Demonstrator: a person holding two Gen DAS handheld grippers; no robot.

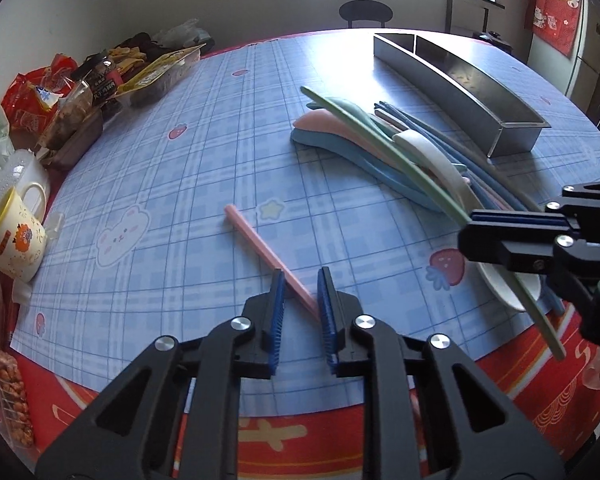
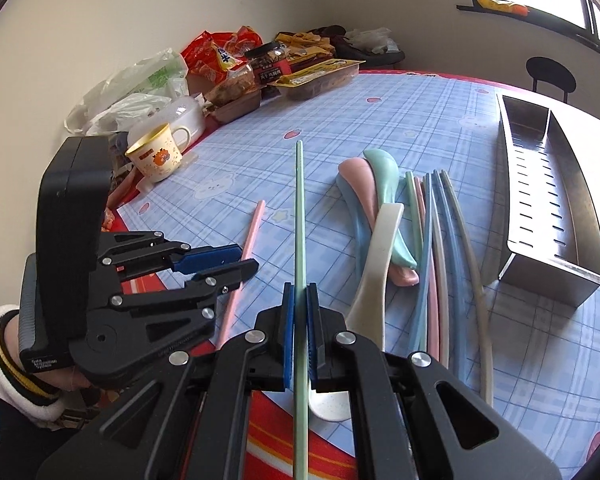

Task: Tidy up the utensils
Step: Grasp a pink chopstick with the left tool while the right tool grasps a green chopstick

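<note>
**Green chopstick in the right tongs, pink one between the left**

While our right gripper (image 2: 299, 304) is clenched on the green chopstick (image 2: 299, 216), the left gripper (image 1: 301, 292) sits with its jaws parted around the near end of the pink chopstick (image 1: 260, 240). That pink one lies flat on the blue checked mat (image 1: 160, 200), and it runs diagonally away from us in the left wrist view. Its near end touches the right blue pad or sits just against it, we can't really tell which, but the left pad is clearly off it, so nothing is grasped there.

The green chopstick is pinched partway along its length, with the long part sticking out forward over the mat and the short part trailing back under the gripper. In the left wrist view it shows up slanting through the right gripper (image 1: 476, 224) above the pile.

The rest of the utensils sit in a loose pile (image 2: 412, 240) to the right of the green stick: pink, blue, mint and white spoons overlapping each other, with several chopsticks lying side by side next to them. The metal tray (image 2: 548, 216) stands further right, apart from the pile, and we can see 1 divider inside it.

A mug (image 2: 158, 156) and snack packets (image 2: 236, 68) crowd the far left edge of the table.
</note>
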